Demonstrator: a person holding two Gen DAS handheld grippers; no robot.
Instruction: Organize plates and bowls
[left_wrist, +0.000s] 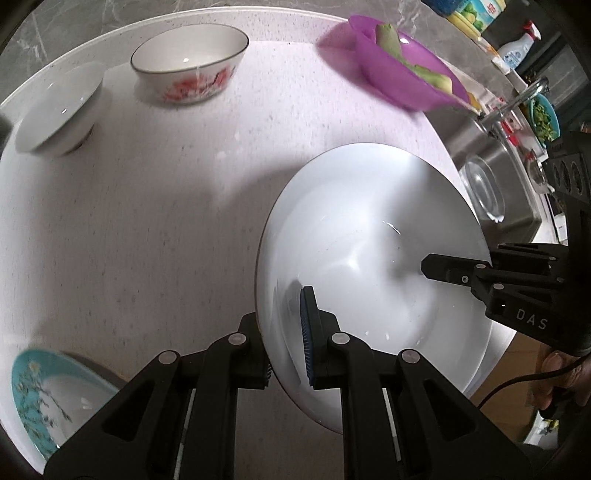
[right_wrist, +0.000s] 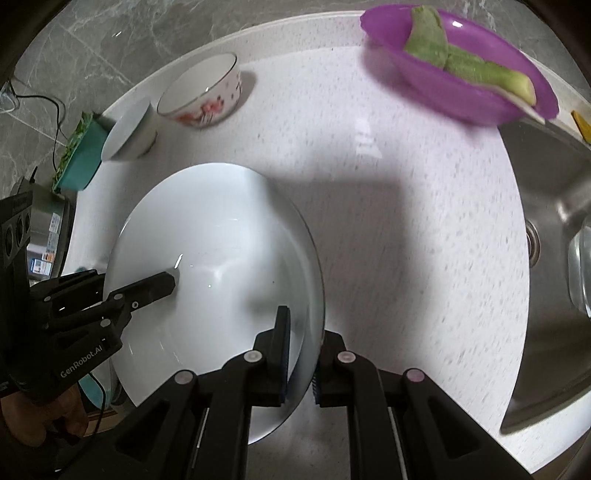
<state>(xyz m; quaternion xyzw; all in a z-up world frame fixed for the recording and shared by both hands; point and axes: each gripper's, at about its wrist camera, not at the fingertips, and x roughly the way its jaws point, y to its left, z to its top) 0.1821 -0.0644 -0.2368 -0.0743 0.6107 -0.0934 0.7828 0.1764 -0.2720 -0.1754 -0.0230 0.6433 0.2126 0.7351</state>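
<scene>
Pinching opposite rims of the large white bowl (left_wrist: 369, 266), the left gripper (left_wrist: 288, 354) and right gripper (right_wrist: 301, 354) are carrying it (2-handed) above the counter (left_wrist: 166, 221). Beyond it, the floral bowl (left_wrist: 190, 62) is waiting; next probably calls for nesting level.

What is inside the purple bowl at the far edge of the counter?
The purple bowl holds pale green vegetable pieces. They cover part of the bowl's floor, so anything lying under them cannot be seen.
</scene>
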